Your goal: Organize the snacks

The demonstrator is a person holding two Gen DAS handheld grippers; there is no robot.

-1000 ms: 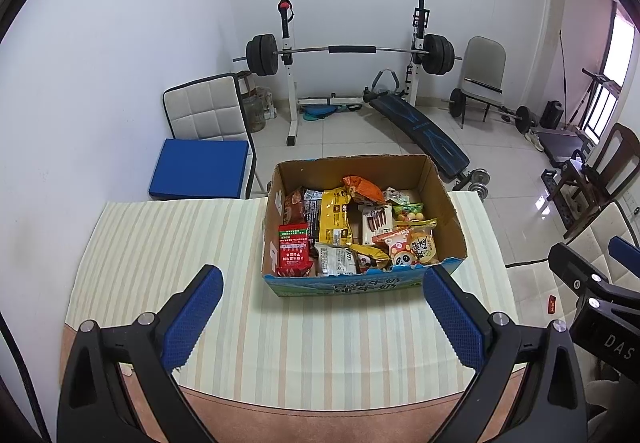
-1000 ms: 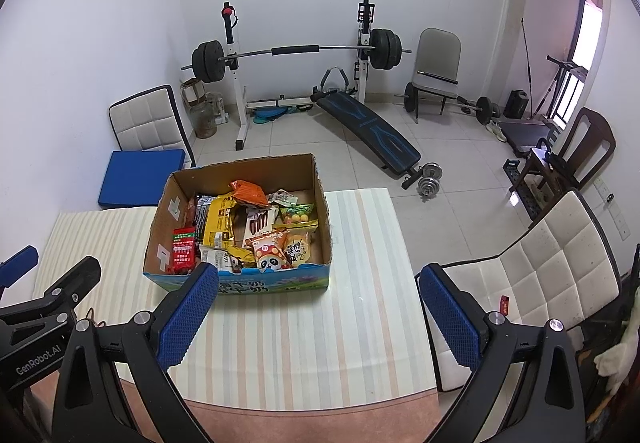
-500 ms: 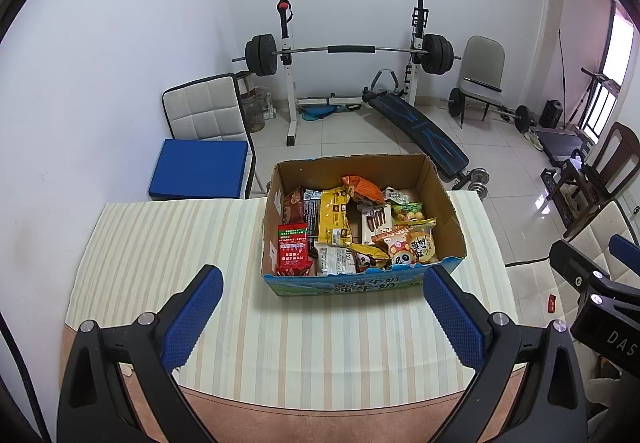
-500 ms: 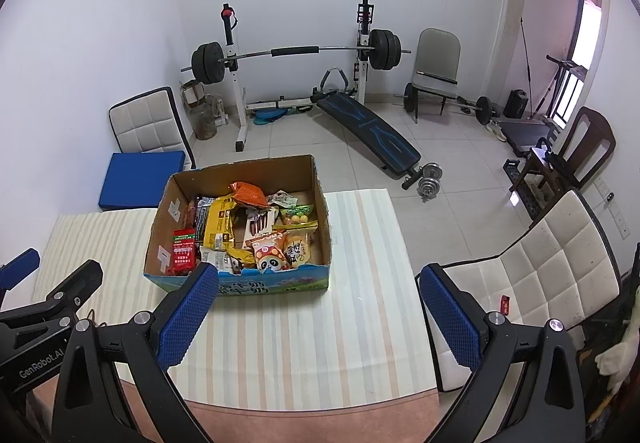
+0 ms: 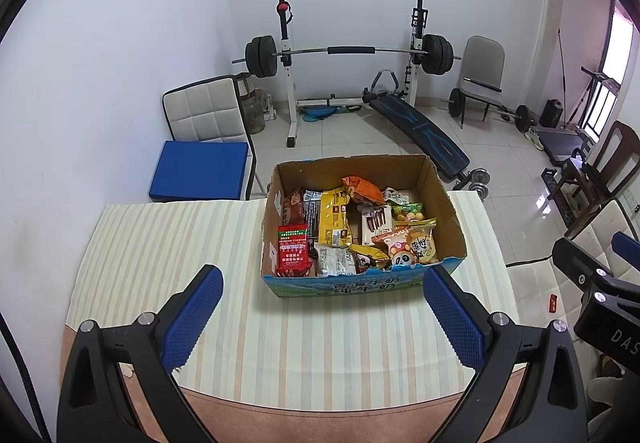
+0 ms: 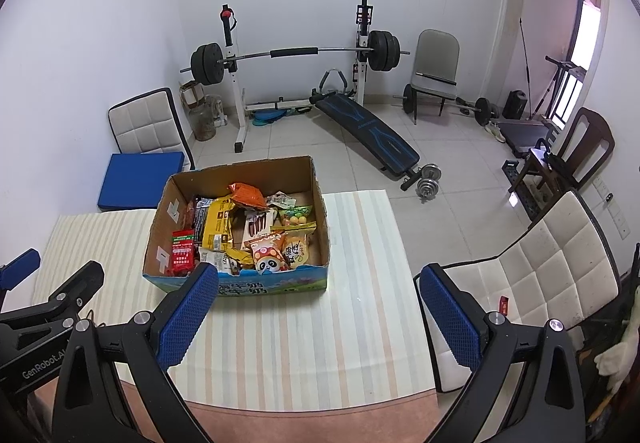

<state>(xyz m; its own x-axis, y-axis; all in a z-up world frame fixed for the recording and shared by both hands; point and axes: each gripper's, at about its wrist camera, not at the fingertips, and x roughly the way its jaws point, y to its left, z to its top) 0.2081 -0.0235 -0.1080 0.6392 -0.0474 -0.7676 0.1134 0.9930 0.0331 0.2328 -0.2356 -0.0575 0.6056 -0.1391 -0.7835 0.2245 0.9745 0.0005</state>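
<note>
Both grippers hang spread wide and empty above the table's (image 5: 160,243) near edge, the left gripper (image 5: 324,313) facing the cardboard box (image 5: 362,285) squarely, the right gripper (image 6: 318,313) off toward its right corner. The box of snacks (image 5: 352,227) sits beyond both, touching the table's far edge.

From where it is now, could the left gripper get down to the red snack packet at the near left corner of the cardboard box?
Probably yes. The left gripper is open and empty, short of the cardboard box. The box is open-topped and the red packet lies uncovered on top. Only the low near wall stands between, so it would come from above.
</note>
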